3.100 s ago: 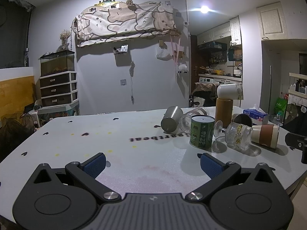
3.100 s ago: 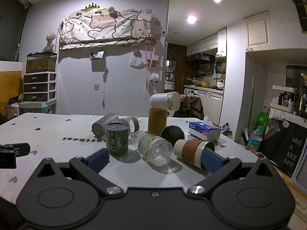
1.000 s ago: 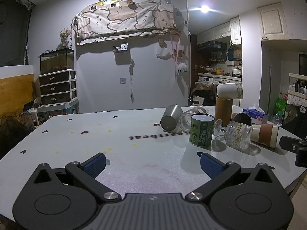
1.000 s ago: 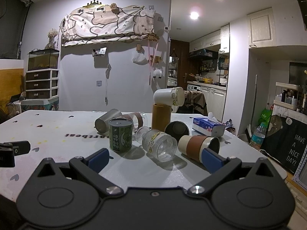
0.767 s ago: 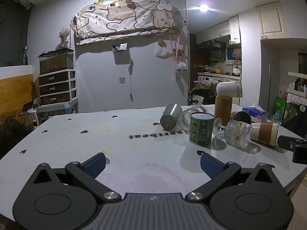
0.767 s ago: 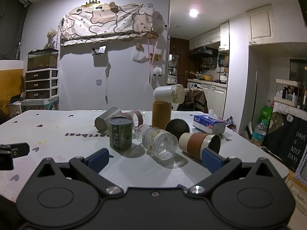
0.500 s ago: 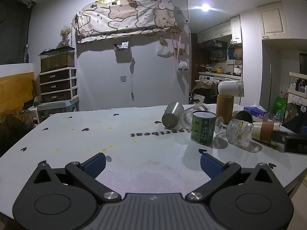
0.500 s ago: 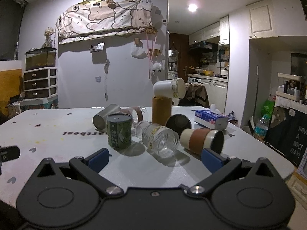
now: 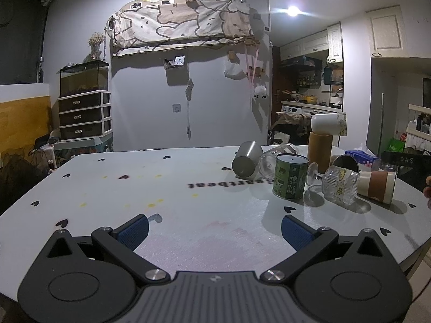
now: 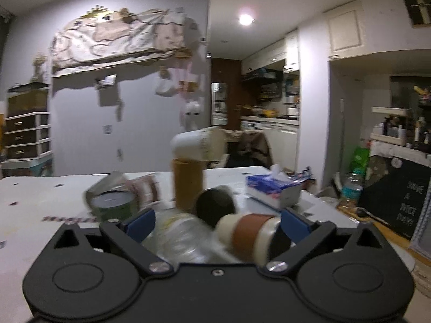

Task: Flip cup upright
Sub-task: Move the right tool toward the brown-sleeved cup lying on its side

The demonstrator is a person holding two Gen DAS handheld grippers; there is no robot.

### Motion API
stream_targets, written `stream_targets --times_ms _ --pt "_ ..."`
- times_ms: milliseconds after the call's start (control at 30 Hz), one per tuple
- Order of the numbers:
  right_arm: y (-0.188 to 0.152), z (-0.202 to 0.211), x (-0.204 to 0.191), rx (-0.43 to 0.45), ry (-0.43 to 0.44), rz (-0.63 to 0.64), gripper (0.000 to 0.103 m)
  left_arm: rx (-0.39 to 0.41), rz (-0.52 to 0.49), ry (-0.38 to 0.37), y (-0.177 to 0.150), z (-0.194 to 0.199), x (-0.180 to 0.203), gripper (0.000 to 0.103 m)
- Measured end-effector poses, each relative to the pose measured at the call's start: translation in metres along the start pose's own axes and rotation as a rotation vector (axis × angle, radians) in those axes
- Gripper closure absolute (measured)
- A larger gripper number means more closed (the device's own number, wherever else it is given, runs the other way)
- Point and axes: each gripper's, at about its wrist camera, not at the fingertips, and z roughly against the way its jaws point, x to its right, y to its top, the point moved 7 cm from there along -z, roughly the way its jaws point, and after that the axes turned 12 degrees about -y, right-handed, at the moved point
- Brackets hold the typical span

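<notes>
Right gripper (image 10: 216, 222), jaws wide apart, frames the paper cup (image 10: 249, 238) lying on its side just right of the toppled ribbed glass (image 10: 183, 235); it looks light and crushable, so grip gently across the brown sleeve, while left gripper (image 9: 214, 227) waits open.
</notes>
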Motion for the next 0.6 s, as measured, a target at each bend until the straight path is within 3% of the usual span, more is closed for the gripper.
stream_targets --times_ms 133,267,400,600 --pt "0.008 -0.031 0.015 0.026 0.014 0.054 0.006 -0.001 -0.006 -0.005 0.000 0.001 0.000 0.000" --pt "0.015 -0.064 0.022 0.019 0.127 0.180 0.006 -0.007 -0.007 -0.008 0.001 0.000 0.001 0.000" --pt "0.008 -0.093 0.021 -0.069 0.226 0.364 0.006 -0.016 -0.015 -0.017 0.000 -0.002 0.003 0.000" --pt "-0.016 -0.130 0.017 -0.207 0.237 0.487 0.006 -0.028 -0.020 -0.020 -0.002 -0.004 0.004 0.000"
